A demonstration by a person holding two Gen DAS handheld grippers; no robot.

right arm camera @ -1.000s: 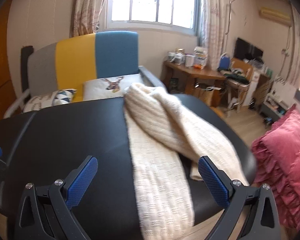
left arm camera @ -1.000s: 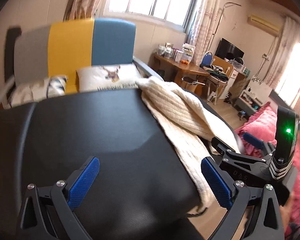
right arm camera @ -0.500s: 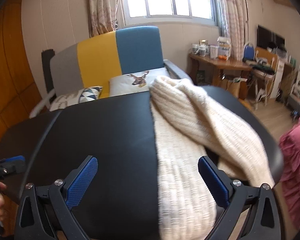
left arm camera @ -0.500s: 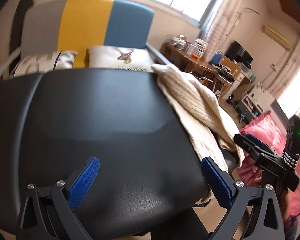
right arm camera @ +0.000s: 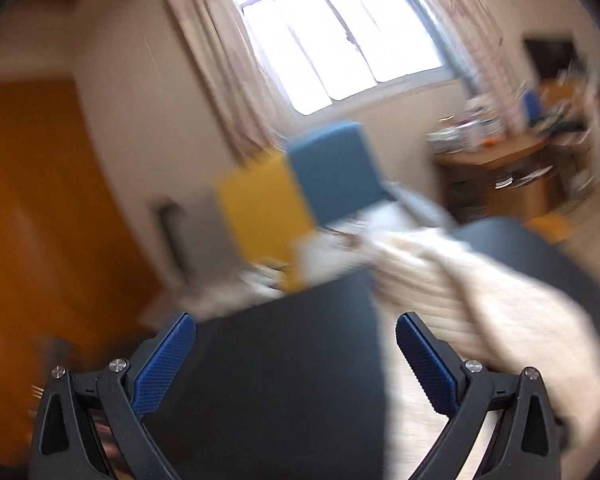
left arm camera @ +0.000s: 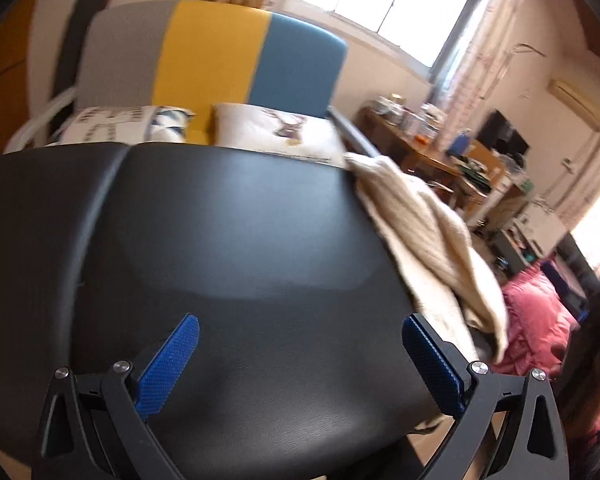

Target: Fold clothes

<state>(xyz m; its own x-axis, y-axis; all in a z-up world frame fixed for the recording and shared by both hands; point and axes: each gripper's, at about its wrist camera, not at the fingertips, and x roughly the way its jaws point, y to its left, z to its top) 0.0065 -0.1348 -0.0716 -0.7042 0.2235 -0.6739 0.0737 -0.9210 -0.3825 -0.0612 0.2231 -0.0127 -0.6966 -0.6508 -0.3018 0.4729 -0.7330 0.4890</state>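
Observation:
A cream knitted sweater (left arm camera: 432,236) lies crumpled along the right edge of a black padded table (left arm camera: 228,248) and hangs over its side. My left gripper (left arm camera: 300,356) is open and empty above the table's near edge, left of the sweater. In the blurred right wrist view my right gripper (right arm camera: 296,356) is open and empty over the table (right arm camera: 284,384), with the sweater (right arm camera: 480,320) to its right.
A grey, yellow and blue sofa (left arm camera: 216,56) with two cushions (left arm camera: 276,132) stands behind the table. A cluttered wooden desk (left arm camera: 432,152) is at the back right. A pink ruffled cushion (left arm camera: 536,316) lies right of the table. An orange wall panel (right arm camera: 40,208) is on the left.
Both grippers have swung left and stayed open. The sweater has slid toward the right of both views. The right wrist view has tilted up and gone blurry. The right gripper has left the left wrist view.

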